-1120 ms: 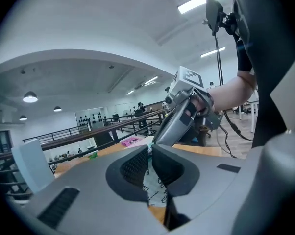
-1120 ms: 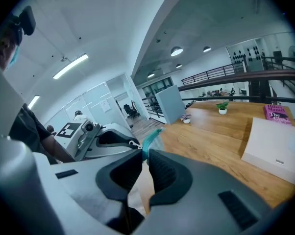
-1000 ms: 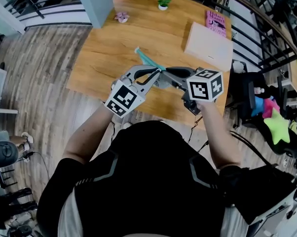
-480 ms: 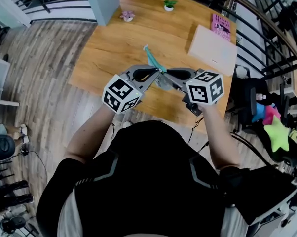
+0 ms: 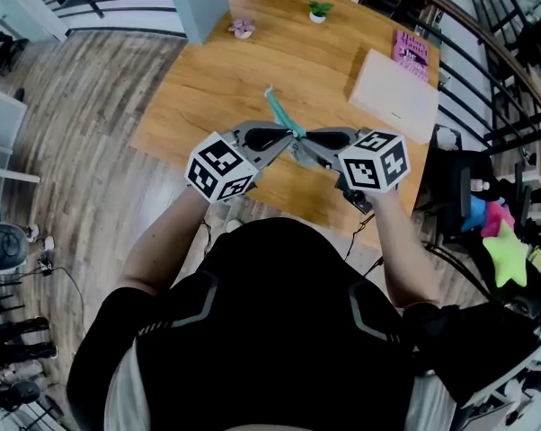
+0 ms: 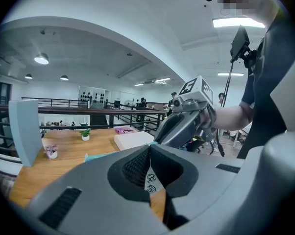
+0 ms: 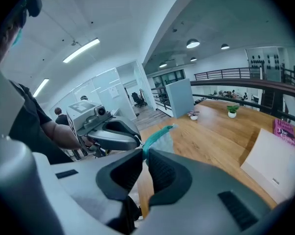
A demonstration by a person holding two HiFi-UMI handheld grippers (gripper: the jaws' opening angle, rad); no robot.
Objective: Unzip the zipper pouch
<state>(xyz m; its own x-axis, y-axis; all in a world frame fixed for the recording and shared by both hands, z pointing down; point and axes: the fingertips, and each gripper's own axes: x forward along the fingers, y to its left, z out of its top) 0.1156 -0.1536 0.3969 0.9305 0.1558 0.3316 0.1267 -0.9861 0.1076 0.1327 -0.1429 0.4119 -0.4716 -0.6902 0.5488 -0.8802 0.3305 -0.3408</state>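
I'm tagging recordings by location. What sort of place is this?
Probably an open-plan office or lab on a mezzanine: a black railing runs behind the wooden table, with ceiling lights overhead and glass-walled rooms beyond.

On our wooden tabletop (image 5: 226, 79) we see a grey-blue box (image 5: 199, 3), a pink flower (image 5: 243, 28), a small potted plant (image 5: 319, 11), a pink book (image 5: 414, 48) and a white box (image 5: 394, 95).
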